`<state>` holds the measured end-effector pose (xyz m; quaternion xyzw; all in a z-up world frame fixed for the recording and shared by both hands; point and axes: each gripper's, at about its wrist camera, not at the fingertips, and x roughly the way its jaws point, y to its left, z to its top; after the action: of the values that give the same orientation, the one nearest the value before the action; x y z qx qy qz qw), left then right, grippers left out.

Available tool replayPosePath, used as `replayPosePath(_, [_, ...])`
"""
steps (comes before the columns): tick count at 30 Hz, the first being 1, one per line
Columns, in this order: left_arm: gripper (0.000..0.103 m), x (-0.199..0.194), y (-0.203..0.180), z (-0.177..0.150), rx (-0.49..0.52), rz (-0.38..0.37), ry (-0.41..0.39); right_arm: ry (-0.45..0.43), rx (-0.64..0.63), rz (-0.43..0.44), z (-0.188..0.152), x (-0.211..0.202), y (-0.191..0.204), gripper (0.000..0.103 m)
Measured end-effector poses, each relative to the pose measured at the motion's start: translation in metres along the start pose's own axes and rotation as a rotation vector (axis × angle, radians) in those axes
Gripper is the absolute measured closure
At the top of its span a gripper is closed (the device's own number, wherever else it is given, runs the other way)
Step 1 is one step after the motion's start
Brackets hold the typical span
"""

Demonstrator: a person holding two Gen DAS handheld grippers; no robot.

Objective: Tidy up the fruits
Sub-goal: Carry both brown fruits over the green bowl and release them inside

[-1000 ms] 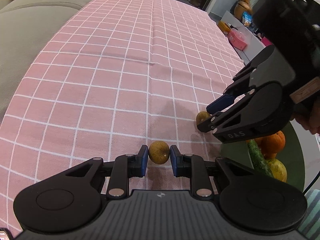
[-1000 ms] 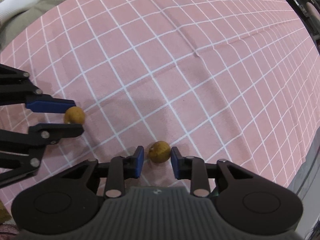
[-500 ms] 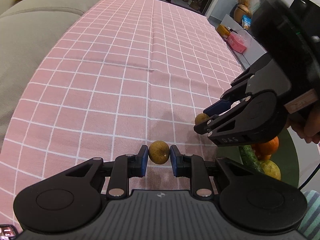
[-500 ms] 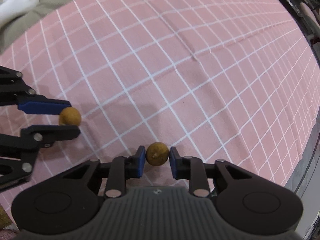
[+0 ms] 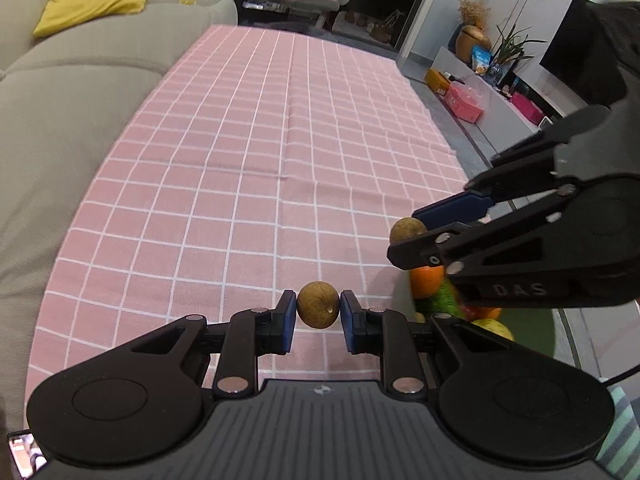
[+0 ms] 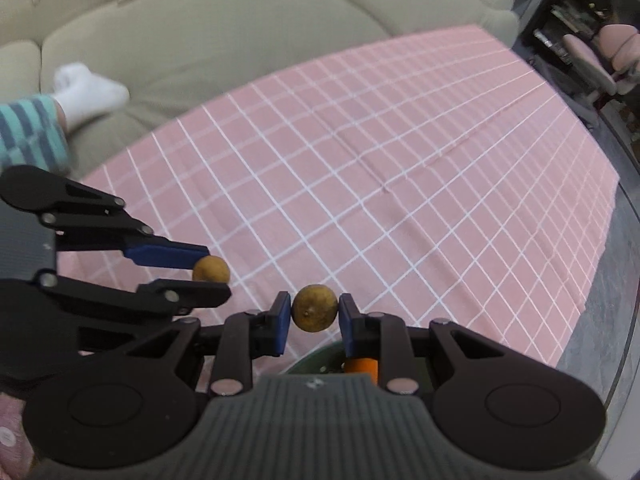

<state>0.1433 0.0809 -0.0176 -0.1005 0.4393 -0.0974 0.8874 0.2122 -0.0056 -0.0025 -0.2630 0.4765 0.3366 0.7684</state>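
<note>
Brown fruit [image 5: 317, 310] pinched between blue pads of left gripper [image 5: 318, 312], raised above pink checked cloth [image 5: 256, 168]. Second brown fruit [image 6: 314, 308] clamped in right gripper [image 6: 314, 309], above rim of green plate [image 5: 540, 330] holding orange [image 5: 427, 281] and other produce. Grippers close together, apart.

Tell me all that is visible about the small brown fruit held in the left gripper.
The brown fruit is small, round and dull tan-brown, with a rough, matte skin and one tiny pale spot. The left gripper is shut on it: a blue pad presses each side, at the tips of the fingers. Nothing else touches it. It hangs above the pink checked tablecloth. In the right wrist view it shows again.
</note>
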Motion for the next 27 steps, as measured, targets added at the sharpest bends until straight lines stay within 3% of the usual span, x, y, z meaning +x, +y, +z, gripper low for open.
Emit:
replayPosePath(6, [0.077,-0.024,-0.019,-0.002,0.009,-0.01,-0.047,-0.118,0.125,0.006,-0.032,-0.046,-0.002,0.081])
replayPosePath(15, [0.077,-0.044,-0.046,-0.005,0.031,-0.1,-0.104,-0.265,0.395,0.014,-0.106,-0.094,-0.019,0.081])
replayPosePath(21, [0.077,-0.03,-0.072,-0.01,0.092,-0.152,-0.046,-0.278,0.527,0.0,-0.153,-0.093,-0.031,0.081])
replayPosePath(27, [0.077,-0.005,-0.108,-0.018,0.218,-0.199,0.043,-0.222,0.518,-0.007,-0.179,-0.076,-0.044,0.081])
